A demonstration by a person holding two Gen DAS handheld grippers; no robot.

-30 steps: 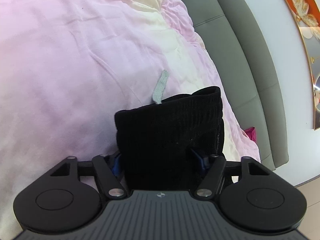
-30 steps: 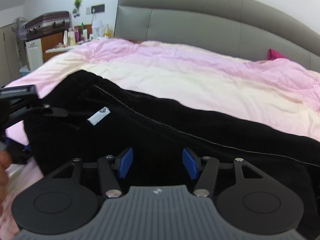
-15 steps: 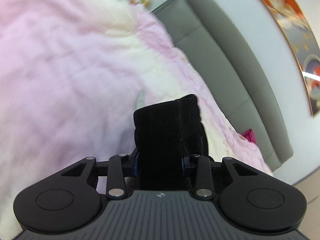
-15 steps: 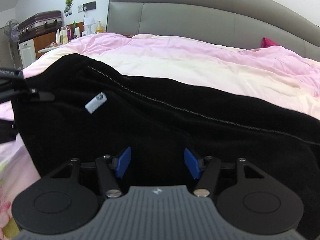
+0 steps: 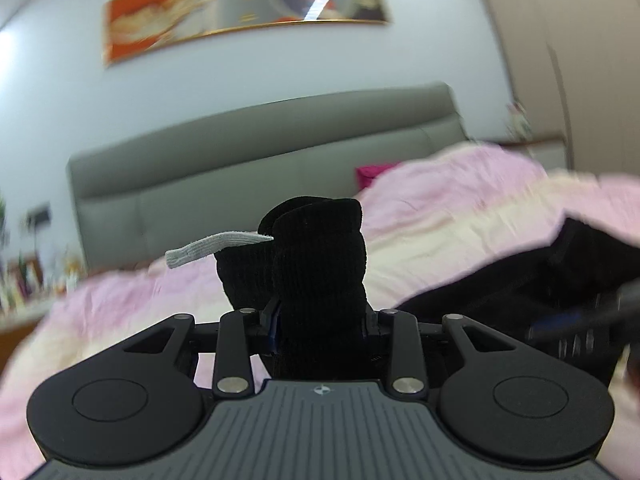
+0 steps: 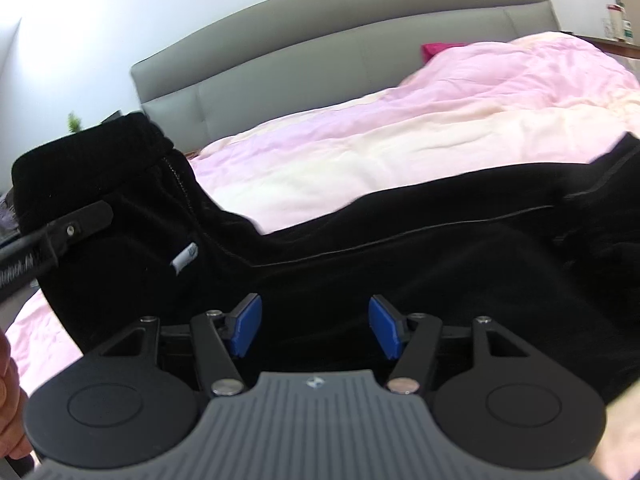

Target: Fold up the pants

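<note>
Left hand-held gripper clenched on bunched waistband of black ribbed fabric pants, lifted above pink-and-cream quilted bed; right hand-held gripper released, blue pads apart over pants; grey padded headboard far behind

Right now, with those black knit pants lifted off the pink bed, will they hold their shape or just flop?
Likely floppy: the black knit pants sag in a long drape between the left gripper, shut on the bunched waistband, and the pink quilt. The ribbed cloth looks thick and soft, so probably not slippery. The right gripper has cloth between its pads.
</note>
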